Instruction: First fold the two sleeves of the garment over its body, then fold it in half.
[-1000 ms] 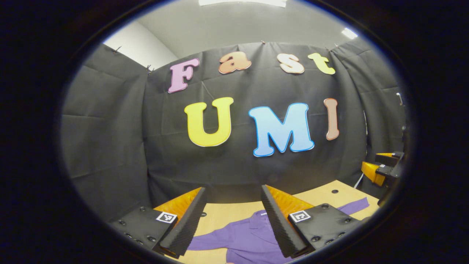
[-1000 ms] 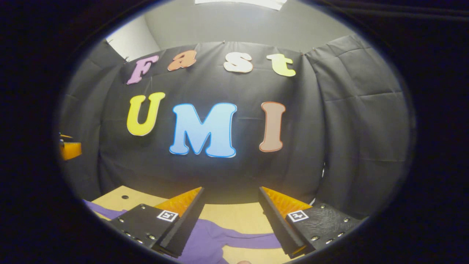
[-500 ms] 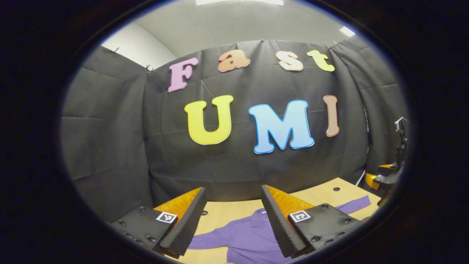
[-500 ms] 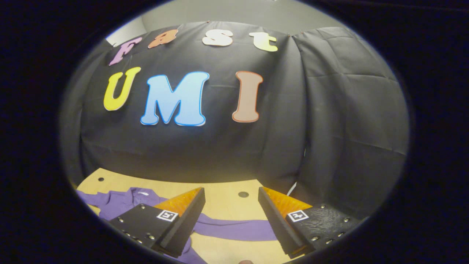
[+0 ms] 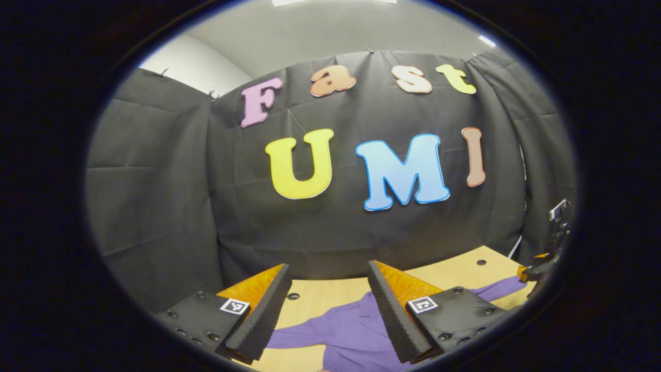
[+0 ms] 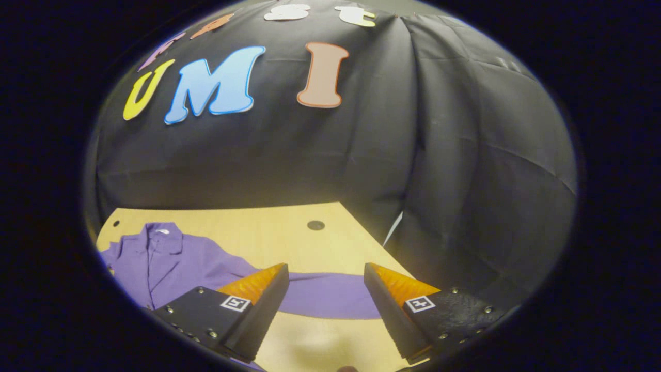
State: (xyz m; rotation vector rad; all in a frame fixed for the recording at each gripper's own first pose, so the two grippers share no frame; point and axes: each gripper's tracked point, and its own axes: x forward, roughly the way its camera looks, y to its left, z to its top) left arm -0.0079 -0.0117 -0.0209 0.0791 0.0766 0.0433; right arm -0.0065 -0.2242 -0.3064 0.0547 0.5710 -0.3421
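A purple collared shirt lies flat on the wooden table, collar toward the back wall. In the right gripper view one sleeve stretches out to the right, and my right gripper hangs open just above its far part, touching nothing. In the left gripper view the shirt lies below my left gripper, which is open and holds nothing. Its left sleeve runs out between the fingers. The other gripper shows at the far right edge, over the opposite sleeve.
Black cloth walls close the booth at the back and on both sides. The table has small round holes near its back edge. Its right corner ends close to the side cloth in the right gripper view.
My right gripper has tipped down and swung right, bringing the table and the right sleeve under its fingers. The left gripper has barely shifted. Both stay open.
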